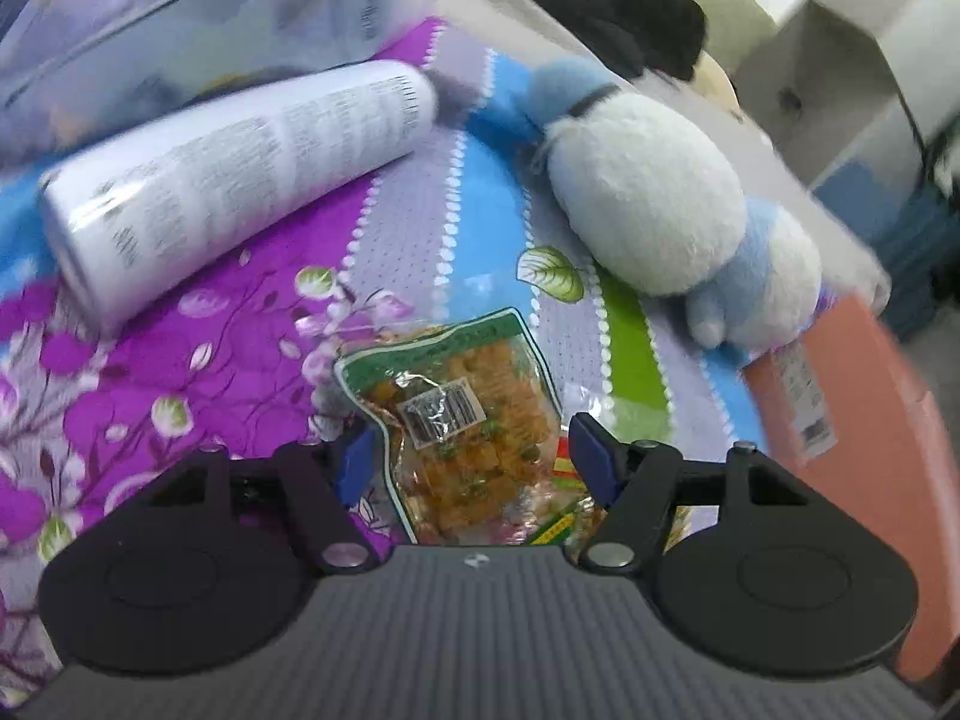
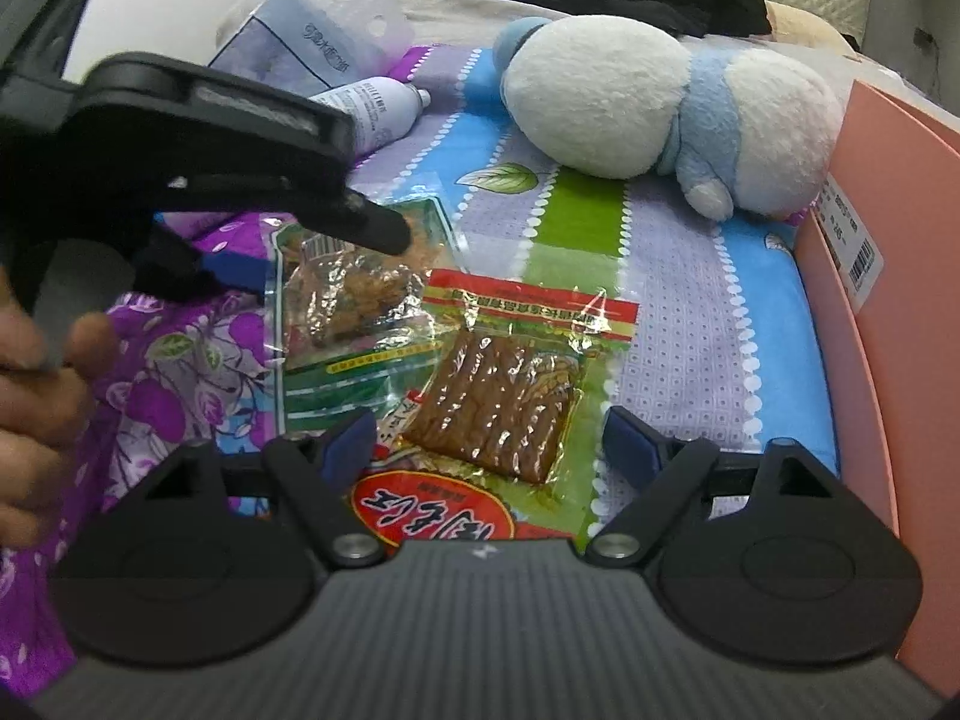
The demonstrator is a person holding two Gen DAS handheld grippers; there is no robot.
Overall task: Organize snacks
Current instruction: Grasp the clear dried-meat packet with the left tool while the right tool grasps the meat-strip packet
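Right now both of my grippers hang over the flowered purple-and-blue bedspread (image 1: 252,354), each tilted down at its own snack.

My left gripper (image 1: 474,450) has its blue-padded jaws apart, and the clear green-edged packet of orange snack pieces (image 1: 456,414) lies between them without either pad pressing on it. Its long axis runs away from me, roughly along the line the fingers point, so I judge a straight descent would catch it across its narrow width.

My right gripper (image 2: 492,441) is likewise spread, clamped on nothing. The clear red-banded packet of brown strips (image 2: 510,384) sits just ahead of and between the pads, turned a little so its red header points far and left. This hand is the nearer one to it; the left gripper reaches in over the green packet to the left.

The salmon-pink plastic bin (image 2: 870,360) stands at the right edge, a likely home for the snacks, I reckon.

As for writing: a barcode sticker sits on the green packet, another on the bin wall, and a red oval label with large Chinese characters lies nearest me. The white printed bottle (image 1: 240,180) carries text too blurred to read.
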